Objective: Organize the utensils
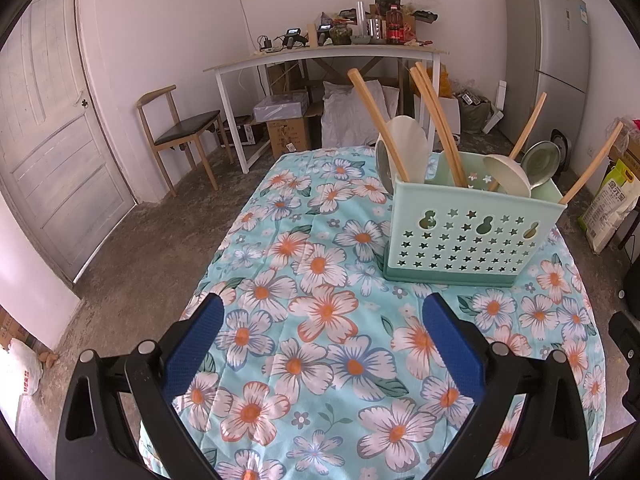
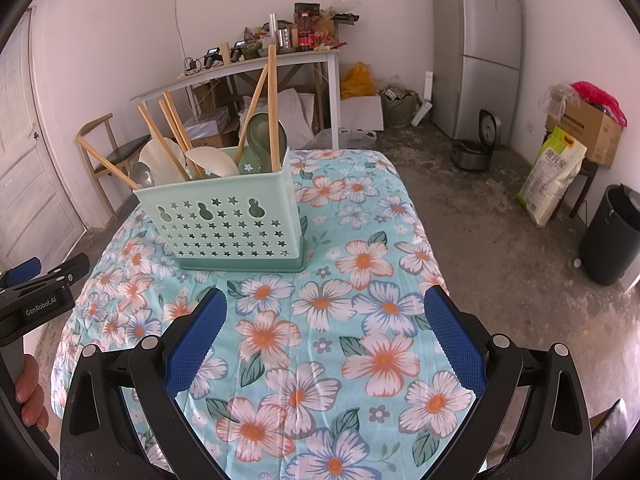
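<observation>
— Where are the utensils?

— All standing in the mint caddy [image 2: 228,220] on the counter [image 2: 360,320], wooden handles [image 2: 273,108] up and leaning on its rim, spoon bowls upward. I see nothing loose on the cloth.

— And your grippers?

— I hold the left gripper [image 1: 322,344] and right gripper [image 2: 326,340] wide apart and empty, back from the caddy. I judge the sorting finished, or nearly.
</observation>
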